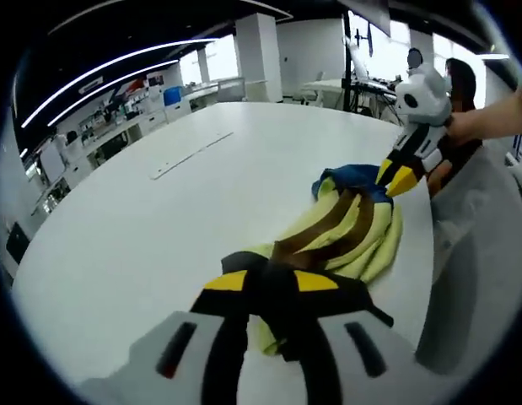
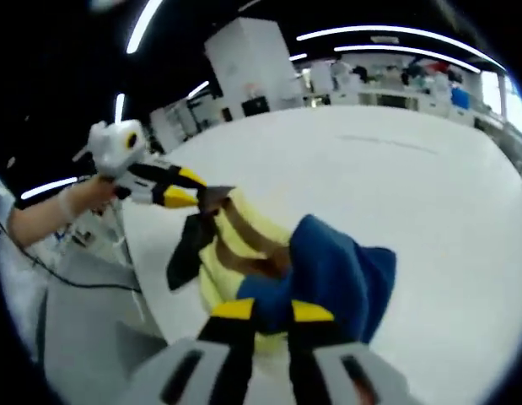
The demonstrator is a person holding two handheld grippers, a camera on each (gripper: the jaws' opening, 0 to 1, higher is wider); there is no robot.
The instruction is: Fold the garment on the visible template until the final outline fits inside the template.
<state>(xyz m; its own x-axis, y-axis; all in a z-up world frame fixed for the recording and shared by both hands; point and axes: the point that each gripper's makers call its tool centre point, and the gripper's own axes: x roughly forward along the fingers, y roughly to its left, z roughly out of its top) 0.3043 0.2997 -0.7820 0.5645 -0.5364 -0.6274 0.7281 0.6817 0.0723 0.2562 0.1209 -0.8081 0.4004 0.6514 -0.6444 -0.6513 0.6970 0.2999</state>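
Note:
A yellow garment (image 1: 362, 232) with brown stripes and a blue end (image 1: 355, 175) is stretched between both grippers over a white table (image 1: 142, 236). My left gripper (image 1: 273, 283) is shut on its dark brown end at the bottom of the left gripper view. My right gripper (image 1: 397, 177) comes in from the upper right there, pinching the blue end. In the right gripper view, my right gripper (image 2: 273, 312) is shut on the blue fabric (image 2: 341, 261). The left gripper (image 2: 193, 192) holds the far end, and a dark flap (image 2: 185, 249) hangs below it.
The table's rounded edge (image 2: 138, 253) runs close under the garment, with floor beyond. A hand (image 1: 488, 118) and a pale sleeve (image 1: 480, 253) are at the right. A thin strip (image 1: 193, 153) lies on the tabletop. Desks and shelves stand far behind.

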